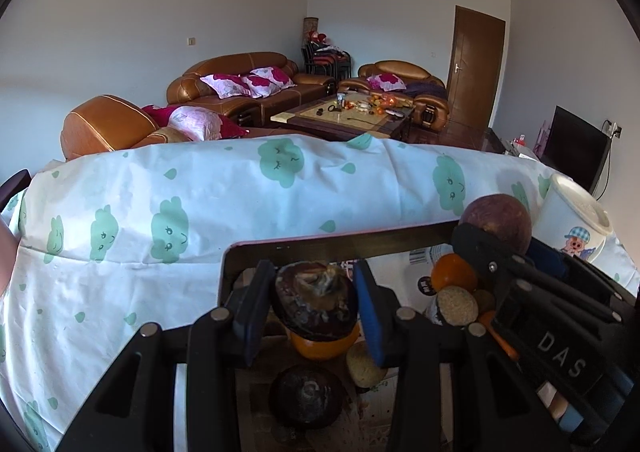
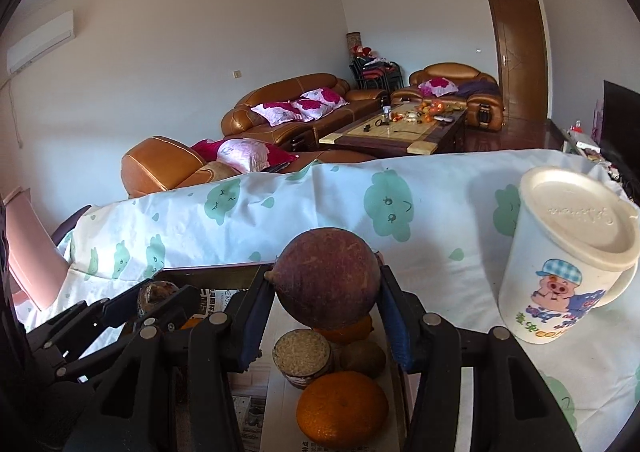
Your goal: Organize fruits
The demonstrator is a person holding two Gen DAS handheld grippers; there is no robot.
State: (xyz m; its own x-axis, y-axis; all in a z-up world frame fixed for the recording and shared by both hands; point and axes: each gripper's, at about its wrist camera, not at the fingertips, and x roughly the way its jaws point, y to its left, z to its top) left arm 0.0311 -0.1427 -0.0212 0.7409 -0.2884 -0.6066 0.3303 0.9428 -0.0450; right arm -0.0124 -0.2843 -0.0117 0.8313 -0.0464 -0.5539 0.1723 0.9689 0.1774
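Note:
My left gripper is shut on a dark, wrinkled brown fruit, held over a dark-rimmed box lined with newspaper. Under it lie an orange, another dark fruit and a tan fruit. My right gripper is shut on a round purple-brown fruit above the same box. Below that fruit sit an orange, a cut fruit with a pale grainy face and a brown kiwi-like fruit. The two grippers hang side by side, left gripper to the left.
A white lidded mug with a cartoon pig stands on the cloud-print tablecloth just right of the box. Beyond the table's far edge are brown leather sofas and a coffee table. A pink sleeve shows at the left.

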